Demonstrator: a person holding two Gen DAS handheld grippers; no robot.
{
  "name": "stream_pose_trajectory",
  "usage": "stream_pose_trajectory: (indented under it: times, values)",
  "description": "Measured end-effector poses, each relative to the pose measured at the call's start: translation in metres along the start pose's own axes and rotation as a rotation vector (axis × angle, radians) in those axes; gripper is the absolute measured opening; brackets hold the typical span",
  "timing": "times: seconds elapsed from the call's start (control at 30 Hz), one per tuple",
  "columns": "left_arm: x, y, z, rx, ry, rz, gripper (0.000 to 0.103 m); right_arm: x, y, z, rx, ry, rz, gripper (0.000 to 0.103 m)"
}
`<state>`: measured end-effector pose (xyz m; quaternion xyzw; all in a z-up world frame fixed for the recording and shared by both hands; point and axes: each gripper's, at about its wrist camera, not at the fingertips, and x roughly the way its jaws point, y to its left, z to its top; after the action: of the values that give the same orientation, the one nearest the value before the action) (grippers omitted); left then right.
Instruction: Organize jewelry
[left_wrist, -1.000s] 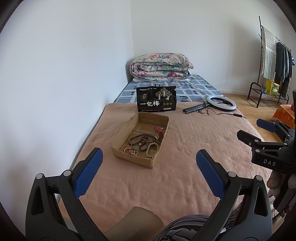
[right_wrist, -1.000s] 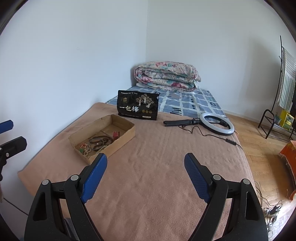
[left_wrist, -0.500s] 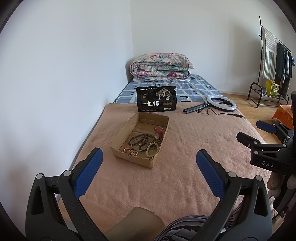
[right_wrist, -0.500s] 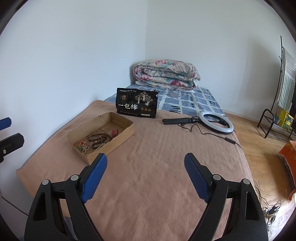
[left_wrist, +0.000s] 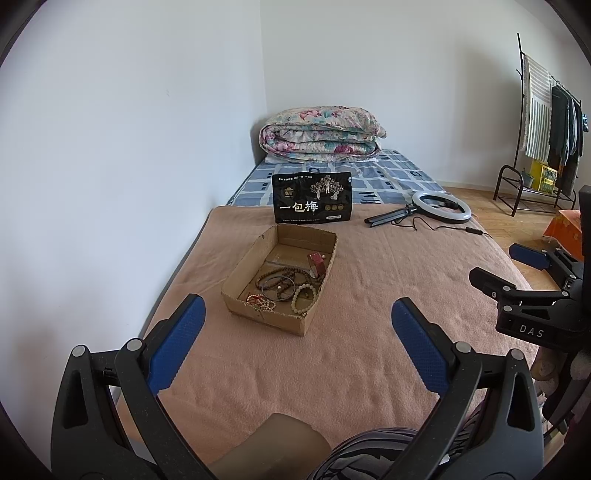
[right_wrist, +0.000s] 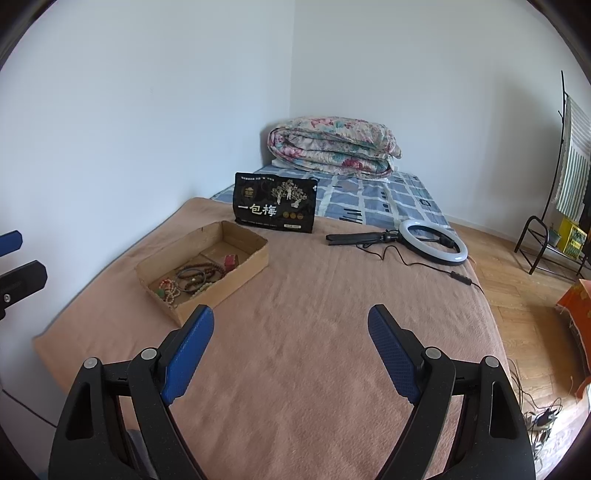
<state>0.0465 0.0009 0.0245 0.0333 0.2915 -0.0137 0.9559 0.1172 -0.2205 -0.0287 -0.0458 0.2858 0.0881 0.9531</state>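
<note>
Covering the bed is a big pink blanket (left_wrist: 332, 350), and on it sits a cardboard box (left_wrist: 258, 317) near the wall side; all the jewelry (left_wrist: 284, 291) I can see, beads and bangles and a small red piece, lies heaped in that box, tangled at its near end. This fits two stories: a pile waiting to be sorted, or things just gathered in; I cannot tell which. The left gripper (left_wrist: 295, 339) and right gripper (right_wrist: 291, 349) both hang spread wide, holding nothing, well back from the box.
</note>
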Motion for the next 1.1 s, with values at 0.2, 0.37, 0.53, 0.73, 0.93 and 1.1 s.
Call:
stream_pose_trajectory:
  times: [0.2,0.37,0.53,0.73,0.93,1.1]
  values:
    - [-0.0004,0.0003,0.0000,0.001,-0.001,0.002,0.102,-0.0007,-0.0008,-0.0009,0.004,0.002,0.004,0.085]
    - [-0.0005,0.0004,-0.0001,0.001,-0.001,0.001,0.102,-0.0018,-0.0019,-0.0013,0.007,0.001,0.004,0.085]
    - [-0.0009,0.0002,-0.0001,0.002,-0.001,0.001,0.102,-0.0027,-0.0018,-0.0023,0.009,0.003,0.007,0.085]
    - [-0.0006,0.0002,-0.0006,-0.001,0.000,0.004,0.102,-0.0011,-0.0016,-0.0021,0.009,0.009,0.008,0.085]
    - [-0.0002,0.0013,0.0004,-0.001,-0.003,0.008,0.102,-0.0003,-0.0014,-0.0034,0.009,0.014,0.008,0.085]
    - [-0.0003,0.0019,-0.0001,-0.003,-0.003,0.010,0.102,-0.0004,-0.0016,-0.0033,0.008,0.012,0.010,0.085]
